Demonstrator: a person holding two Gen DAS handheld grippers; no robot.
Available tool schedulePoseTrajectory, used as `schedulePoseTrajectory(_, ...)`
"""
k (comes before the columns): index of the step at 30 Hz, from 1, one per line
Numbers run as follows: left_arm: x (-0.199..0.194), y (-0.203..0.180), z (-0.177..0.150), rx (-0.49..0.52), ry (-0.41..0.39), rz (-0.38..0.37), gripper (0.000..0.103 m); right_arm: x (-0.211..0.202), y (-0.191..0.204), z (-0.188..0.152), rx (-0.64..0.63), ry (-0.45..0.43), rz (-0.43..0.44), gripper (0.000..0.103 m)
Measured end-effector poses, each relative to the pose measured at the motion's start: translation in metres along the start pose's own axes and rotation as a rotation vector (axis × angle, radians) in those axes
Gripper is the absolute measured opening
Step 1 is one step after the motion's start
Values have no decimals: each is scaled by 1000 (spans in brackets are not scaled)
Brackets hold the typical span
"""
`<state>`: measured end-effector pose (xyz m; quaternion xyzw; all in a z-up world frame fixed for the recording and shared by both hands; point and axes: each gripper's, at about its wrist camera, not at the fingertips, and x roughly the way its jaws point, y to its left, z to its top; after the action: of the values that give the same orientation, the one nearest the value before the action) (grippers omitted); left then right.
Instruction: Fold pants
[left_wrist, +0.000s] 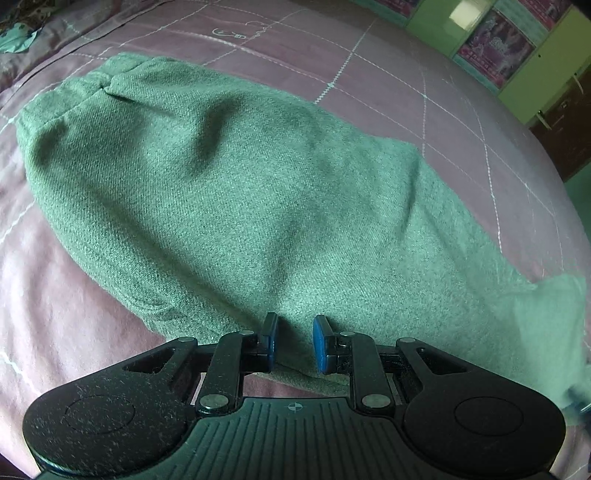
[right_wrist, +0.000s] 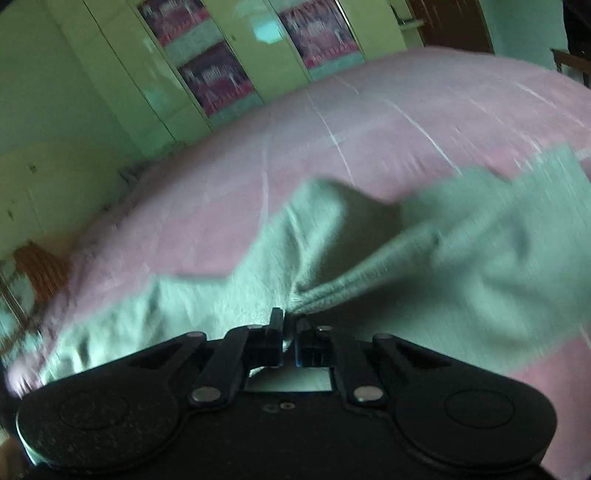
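Observation:
Green pants (left_wrist: 229, 199) lie spread on a pink bed sheet (left_wrist: 388, 74), waistband at the far left, legs running to the right. My left gripper (left_wrist: 294, 341) is open, its blue pads just over the near edge of the pants, holding nothing. In the right wrist view, my right gripper (right_wrist: 289, 328) is shut on a bunched fold of the green pants (right_wrist: 406, 251) and lifts it off the pink sheet (right_wrist: 332, 122). That view is blurred by motion.
Green wardrobe doors with pink posters (right_wrist: 207, 74) stand beyond the bed; they also show in the left wrist view (left_wrist: 495, 40). A patterned pillow and teal cloth (left_wrist: 18, 33) lie at the far left corner.

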<state>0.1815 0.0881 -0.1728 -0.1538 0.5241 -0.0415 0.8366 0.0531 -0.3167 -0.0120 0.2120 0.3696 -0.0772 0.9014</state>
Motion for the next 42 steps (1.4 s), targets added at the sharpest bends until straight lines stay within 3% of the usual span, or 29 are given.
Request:
schedulePoseTrajectory(3,-2,-3,-1,7,-2,7,21,22,-21,-29,36,115,-69,6)
schedulePoseTrajectory(5,-5,-7,0,5,-9,25,21,28,-22,-34,8,126,-78,7)
schedulePoseTrajectory(7,-13,-16,-2,21,-26,28,21,30,-17,-27,-20,144,-65,18)
schedulePoseTrajectory(9,-18,-31,-5,52,-35,5,21,26,-22,-18,33,144,-15,29)
schedulePoseTrajectory(10,-18,-40,-7,66,-36,-7,21,21,-26,-15,57,134,-4,29)
schedulePoseTrajectory(16,-2,-77,-27,111,27,-48,21,19,-47,7,126,90,6,30)
schedulePoseTrajectory(21,3,-79,-33,122,24,-20,22,40,-60,35,216,41,128,30)
schedulePoseTrajectory(26,3,-78,-33,123,28,-18,22,68,-81,71,265,-26,39,29)
schedulePoseTrajectory(29,5,-80,-32,129,27,-12,22,82,-96,90,299,-40,-29,24)
schedulePoseTrajectory(33,8,-81,-31,137,26,-9,22,77,-106,107,287,-73,-92,21)
schedulePoseTrajectory(34,8,-81,-31,135,25,-9,22,71,-105,110,276,-85,-99,13)
schedulePoseTrajectory(36,9,-82,-31,137,24,-7,22,62,-104,113,243,-100,-85,9)
schedulePoseTrajectory(39,8,-81,-32,144,23,-6,22,46,-96,120,192,-108,-52,12)
schedulePoseTrajectory(40,8,-82,-32,147,22,-5,22,40,-95,121,184,-101,-29,26)
schedulePoseTrajectory(41,8,-82,-32,150,21,-3,22,36,-98,121,202,-91,-23,26)
schedulePoseTrajectory(42,8,-82,-32,150,20,-1,22,34,-106,121,240,-90,-21,16)
